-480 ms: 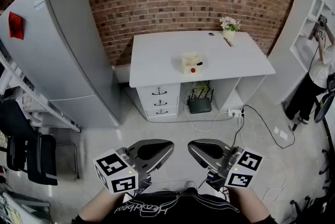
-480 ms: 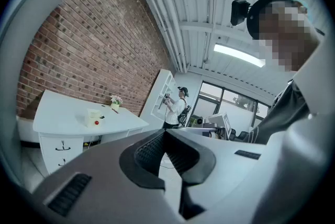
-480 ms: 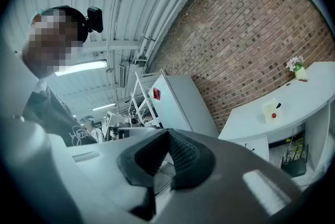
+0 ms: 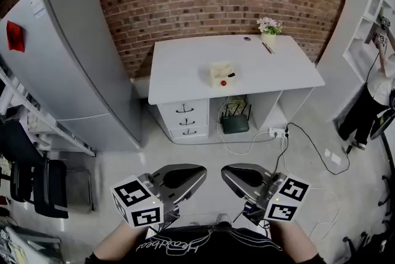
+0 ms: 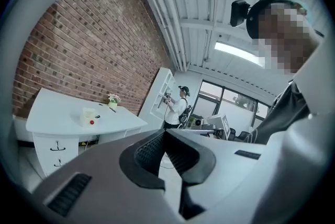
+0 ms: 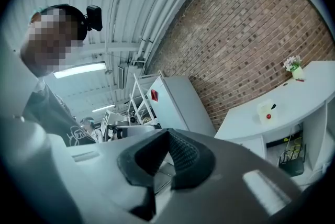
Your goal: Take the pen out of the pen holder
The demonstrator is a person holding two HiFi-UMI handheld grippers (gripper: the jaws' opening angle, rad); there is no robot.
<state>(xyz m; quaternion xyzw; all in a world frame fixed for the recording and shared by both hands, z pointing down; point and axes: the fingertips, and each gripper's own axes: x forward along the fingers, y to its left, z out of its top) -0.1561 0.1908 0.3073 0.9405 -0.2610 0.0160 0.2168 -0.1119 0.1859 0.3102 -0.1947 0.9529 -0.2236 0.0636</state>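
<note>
A cream pen holder (image 4: pixel 221 74) with a red dot on its front stands mid-desk on the white desk (image 4: pixel 185 65), far ahead of me. A small dark tip shows at its right side. It is tiny in the left gripper view (image 5: pixel 89 115) and in the right gripper view (image 6: pixel 266 111). A thin dark pen (image 4: pixel 268 48) lies by the flower pot (image 4: pixel 268 28). My left gripper (image 4: pixel 199 174) and right gripper (image 4: pixel 227 174) hang close to my body over the floor, both shut and empty, their closed jaws meeting in the left gripper (image 5: pixel 165 132) and right gripper (image 6: pixel 168 132) views.
A grey fridge (image 4: pixel 68 53) stands left of the desk, with a black chair (image 4: pixel 31 176) nearer me. A router (image 4: pixel 234 124) sits under the desk and cables (image 4: pixel 308 139) run across the floor. A person (image 4: pixel 376 87) stands at white shelves (image 4: pixel 370 4) on the right.
The head view has shifted very slightly. Both grippers stay where they were, shut.
</note>
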